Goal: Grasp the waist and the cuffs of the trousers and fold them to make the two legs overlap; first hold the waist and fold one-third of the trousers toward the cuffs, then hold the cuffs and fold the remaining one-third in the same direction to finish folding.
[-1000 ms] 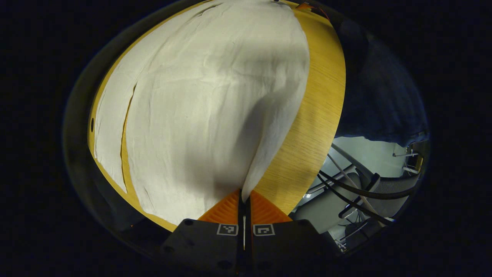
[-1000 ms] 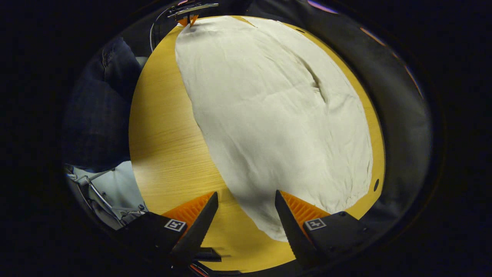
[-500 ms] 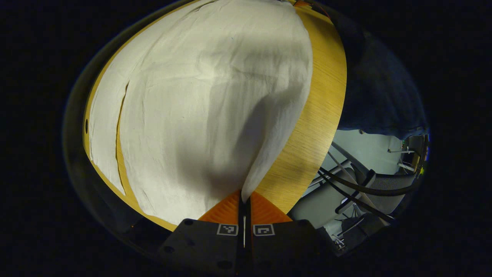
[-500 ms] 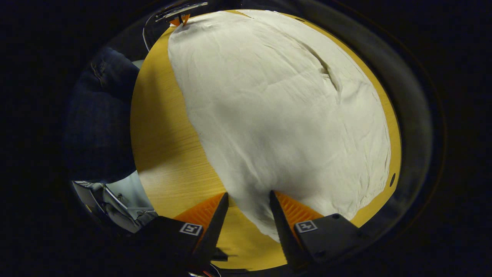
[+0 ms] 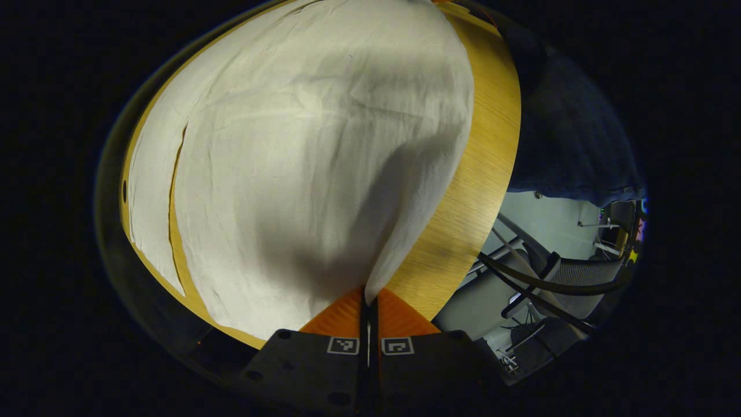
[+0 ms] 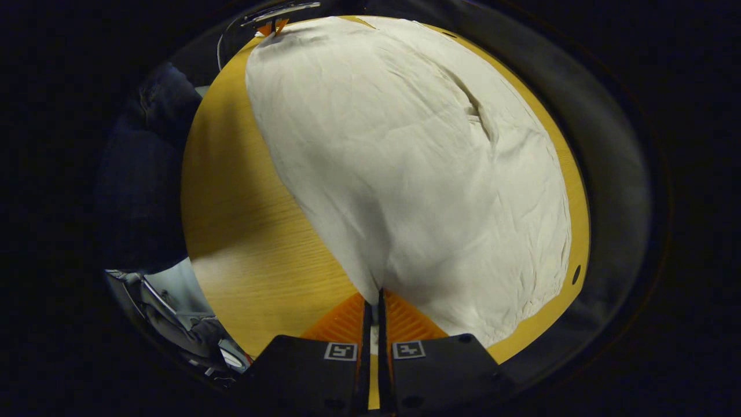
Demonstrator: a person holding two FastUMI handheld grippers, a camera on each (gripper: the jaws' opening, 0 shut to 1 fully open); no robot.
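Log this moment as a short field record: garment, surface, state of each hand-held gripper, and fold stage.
garment: pale trousers, spread out flat
surface: wooden table
left hand-held gripper: shut on a near edge of the trousers
right hand-held gripper: shut on a near edge of the trousers
fold stage: both edges pinched, cloth lifting slightly at each grip, no fold laid over yet
background: office chair beyond the table edge

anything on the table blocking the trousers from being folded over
Nothing visible does. Both the left gripper and right gripper are shut on an edge of the trousers, and the wooden table beside the cloth shows bare.
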